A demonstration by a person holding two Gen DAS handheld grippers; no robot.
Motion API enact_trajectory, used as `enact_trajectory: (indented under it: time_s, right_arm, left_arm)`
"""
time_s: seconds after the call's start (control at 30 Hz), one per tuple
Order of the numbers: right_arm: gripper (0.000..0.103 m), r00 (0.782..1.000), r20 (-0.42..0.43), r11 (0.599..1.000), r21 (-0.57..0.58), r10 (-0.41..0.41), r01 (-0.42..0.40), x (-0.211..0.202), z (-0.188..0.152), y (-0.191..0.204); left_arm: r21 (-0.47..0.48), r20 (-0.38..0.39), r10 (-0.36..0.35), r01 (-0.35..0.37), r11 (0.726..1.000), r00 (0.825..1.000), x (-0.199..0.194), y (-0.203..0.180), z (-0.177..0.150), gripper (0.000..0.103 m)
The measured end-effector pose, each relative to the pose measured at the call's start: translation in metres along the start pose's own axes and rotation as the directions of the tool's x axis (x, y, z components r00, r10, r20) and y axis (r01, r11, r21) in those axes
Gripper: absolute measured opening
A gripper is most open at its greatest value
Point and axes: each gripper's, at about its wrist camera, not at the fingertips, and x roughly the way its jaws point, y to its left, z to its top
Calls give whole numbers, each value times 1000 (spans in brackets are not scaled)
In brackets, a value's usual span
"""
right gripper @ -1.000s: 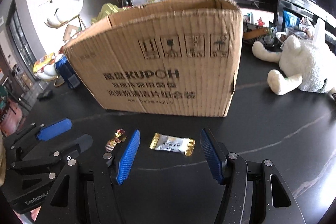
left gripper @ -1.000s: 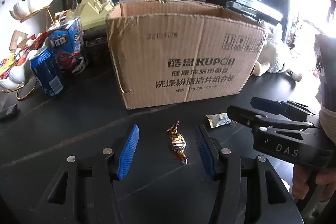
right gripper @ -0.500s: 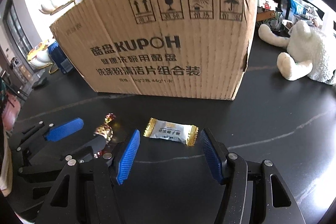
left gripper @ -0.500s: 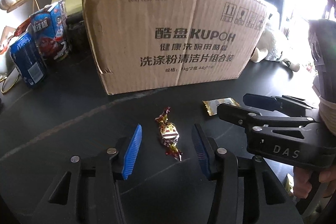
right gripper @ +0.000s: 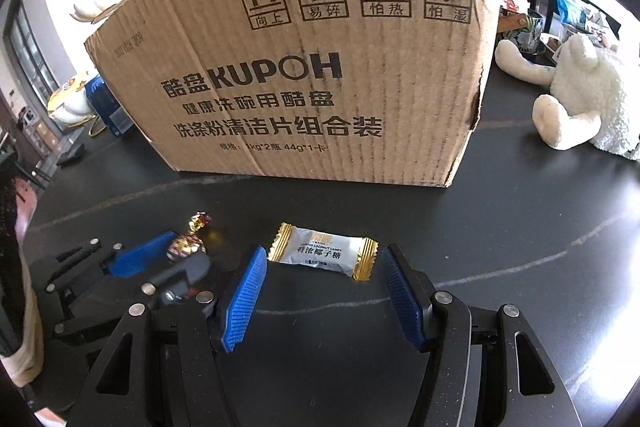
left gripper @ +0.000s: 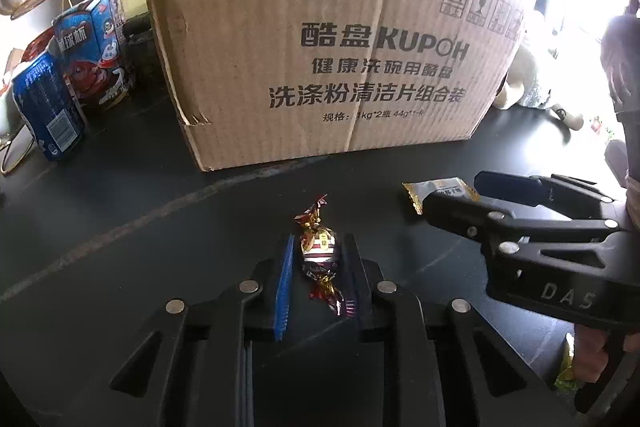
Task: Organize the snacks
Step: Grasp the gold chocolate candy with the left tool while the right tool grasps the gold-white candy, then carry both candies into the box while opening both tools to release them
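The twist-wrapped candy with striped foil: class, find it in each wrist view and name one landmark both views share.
Left wrist: twist-wrapped candy centre, between the left gripper fingers.
Right wrist: lower left, left of the white coconut candy.
Shared landmark: KUPOH cardboard box behind.

We see the cardboard box standing on the surface, with two candies before it: the twisted candy to the left, the flat candy to its right. Left of the box stand a can and a carton; right of it lies a plush toy.
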Motion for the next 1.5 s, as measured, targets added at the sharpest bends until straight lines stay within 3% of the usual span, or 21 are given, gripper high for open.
enact_trajectory:
  time_s: [0.27,0.4,0.47,0.5,0.67,0.7,0.73,0.97,1.5]
  right_arm:
    - [61,999,8,998,-53,-33,33,12,2,13]
    - [61,995,23,989,-116,-92,94,16,-2,24]
    - [56,995,34,985,-135,-99,103,16,-5,30]
    - [49,995,33,986,-136,-95,98,15,-5,31]
    - [46,995,33,987,-131,-92,95,14,-5,33]
    - [41,995,37,987,-130,-89,93,10,-6,32]
    - [29,995,41,988,-127,-88,93,6,-5,28]
    - [29,996,52,988,-129,-75,82,4,2,18]
    - [29,985,171,994,-111,1,19,-55,16,14]
  left_arm:
    - [-40,22,0,1,999,1000,-9,10,4,23]
    - [-56,18,-2,3,998,1000,-10,18,3,23]
    - [-58,20,-1,3,998,1000,-12,22,3,23]
    - [-59,22,-2,3,998,1000,-12,21,3,23]
    - [-58,30,1,1,998,1000,-15,20,3,23]
    - [-57,31,0,2,998,1000,-16,21,3,23]
    - [-57,32,0,1,998,999,-16,20,3,23]
    - [-52,51,6,-4,999,999,-23,18,5,23]
    - [-51,133,40,-34,998,990,-76,7,19,23]
